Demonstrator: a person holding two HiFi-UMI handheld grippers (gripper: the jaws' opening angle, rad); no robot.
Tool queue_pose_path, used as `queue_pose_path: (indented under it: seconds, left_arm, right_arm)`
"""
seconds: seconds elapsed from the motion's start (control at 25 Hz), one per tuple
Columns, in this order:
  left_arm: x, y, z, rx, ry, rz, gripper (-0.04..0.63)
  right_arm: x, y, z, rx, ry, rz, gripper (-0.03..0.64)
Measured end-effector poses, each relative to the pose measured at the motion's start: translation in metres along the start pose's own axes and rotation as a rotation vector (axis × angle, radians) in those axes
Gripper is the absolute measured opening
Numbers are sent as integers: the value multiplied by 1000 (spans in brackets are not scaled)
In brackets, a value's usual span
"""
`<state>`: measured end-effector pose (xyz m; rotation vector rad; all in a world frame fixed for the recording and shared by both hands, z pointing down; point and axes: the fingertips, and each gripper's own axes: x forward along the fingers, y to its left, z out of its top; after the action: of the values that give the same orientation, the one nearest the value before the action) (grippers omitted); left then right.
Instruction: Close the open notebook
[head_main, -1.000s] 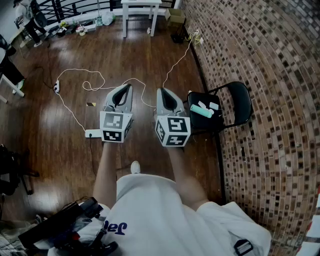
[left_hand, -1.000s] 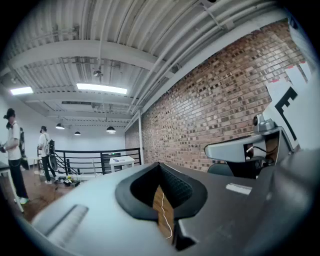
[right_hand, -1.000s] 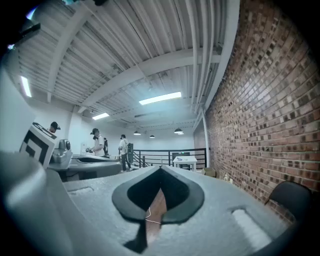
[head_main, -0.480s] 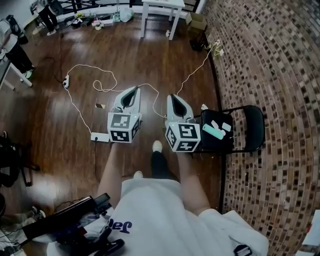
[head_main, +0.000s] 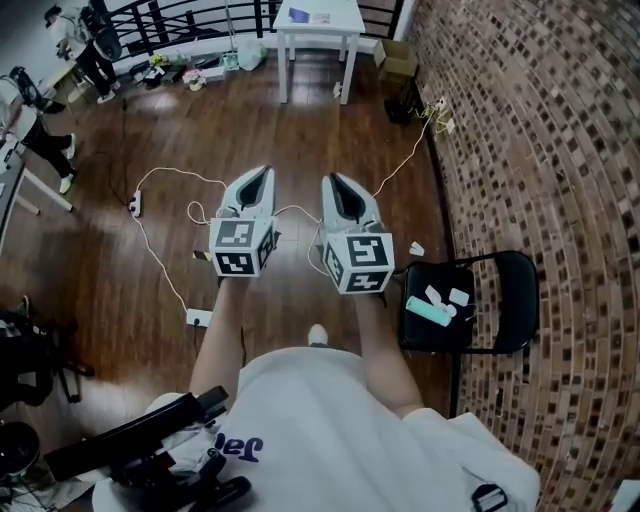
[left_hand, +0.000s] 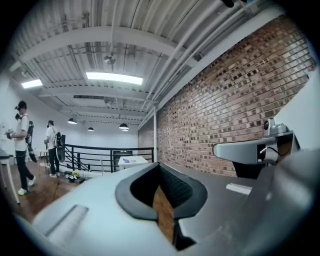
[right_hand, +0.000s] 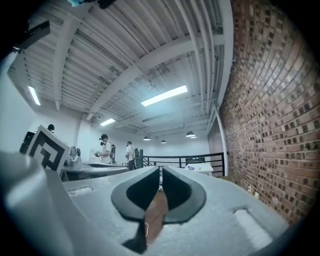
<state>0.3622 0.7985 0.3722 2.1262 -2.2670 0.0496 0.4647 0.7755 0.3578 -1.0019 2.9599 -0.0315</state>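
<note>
Both grippers are held level out in front of me over the wooden floor, side by side. My left gripper (head_main: 262, 172) is shut with nothing between its jaws, and my right gripper (head_main: 329, 180) is shut and empty too. Far ahead stands a small white table (head_main: 318, 22) by the railing, with flat bluish-white papers or a notebook (head_main: 303, 14) on top; too small to tell whether it lies open. The same table (left_hand: 131, 160) shows beyond the closed left jaws, and as a white table (right_hand: 201, 169) just right of the closed right jaws.
A black folding chair (head_main: 500, 300) with a teal object (head_main: 428, 312) and white bits stands at my right against the brick wall (head_main: 540, 150). A white cable (head_main: 165, 180) and power strip (head_main: 197, 318) lie on the floor. Cardboard boxes (head_main: 398, 58) sit beside the table. People (left_hand: 21, 145) stand at left.
I have walked forward with both grippers: the white table has come nearer and into full view, and the black chair has slid from beside the right gripper to behind it.
</note>
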Motion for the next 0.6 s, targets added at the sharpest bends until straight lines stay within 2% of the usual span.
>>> queue_pose_path:
  seconds: [0.12, 0.32, 0.44, 0.6]
  left_arm:
    - [38, 5, 6, 1, -6, 11, 5]
    - [89, 29, -9, -14, 37, 37, 5]
    - [122, 58, -21, -48, 50, 47, 5]
    - [180, 114, -36, -41, 64, 66, 5]
  right_arm:
    - [32, -27, 3, -32, 23, 5, -15]
    - [85, -51, -19, -1, 81, 22, -15]
    - [128, -59, -34, -4, 117, 26, -15]
    - [202, -67, -49, -59, 136, 34, -15]
